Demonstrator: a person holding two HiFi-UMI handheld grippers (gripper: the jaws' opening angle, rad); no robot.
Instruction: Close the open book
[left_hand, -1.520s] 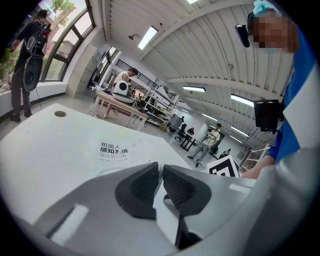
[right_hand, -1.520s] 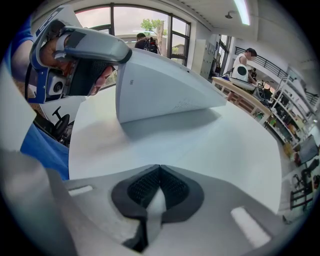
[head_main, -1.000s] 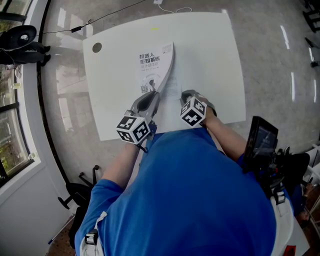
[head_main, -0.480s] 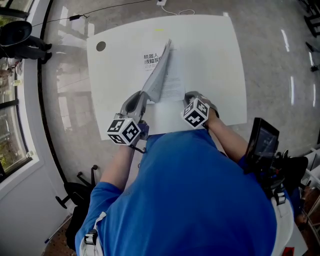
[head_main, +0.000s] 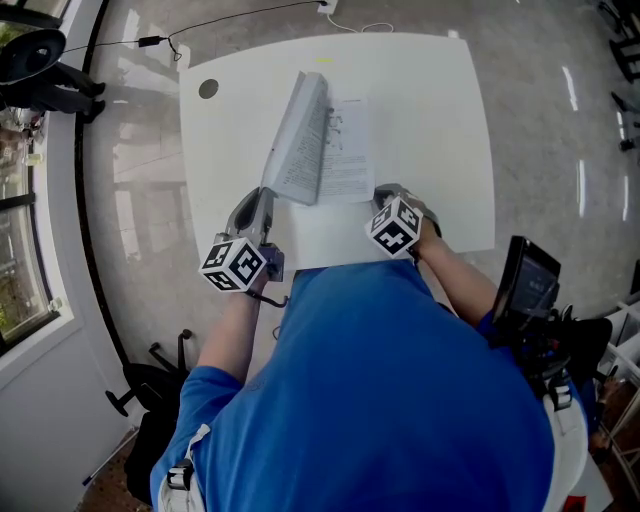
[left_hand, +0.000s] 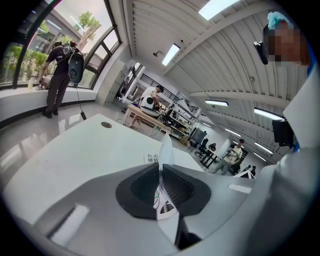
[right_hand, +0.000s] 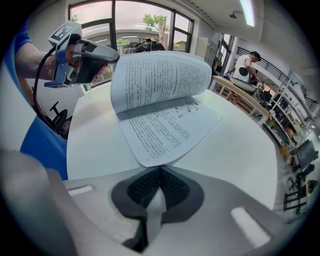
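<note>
The open book (head_main: 348, 150) lies on the white table (head_main: 440, 120). Its left half (head_main: 297, 140) stands raised and leans over the right-hand page. My left gripper (head_main: 266, 196) is shut on the lower edge of that raised half. In the left gripper view the thin cover (left_hand: 165, 150) runs between the closed jaws of that gripper (left_hand: 160, 182). My right gripper (head_main: 381, 196) is at the lower corner of the flat right page (right_hand: 160, 125). The right gripper (right_hand: 160, 172) is shut, with a white strip of paper between its pads. The curved raised pages (right_hand: 160, 75) and my left gripper (right_hand: 114, 56) show beyond it.
A round cable hole (head_main: 208, 88) sits in the table's far left corner and a cable (head_main: 330, 8) runs off the far edge. A black device (head_main: 530, 290) stands at the person's right. A black chair (head_main: 40, 60) is left of the table. People stand in the room behind.
The left gripper has moved left and toward me with the book's left half, which rose from nearly flat. The printed cover no longer shows from above. The right gripper has stayed put.
</note>
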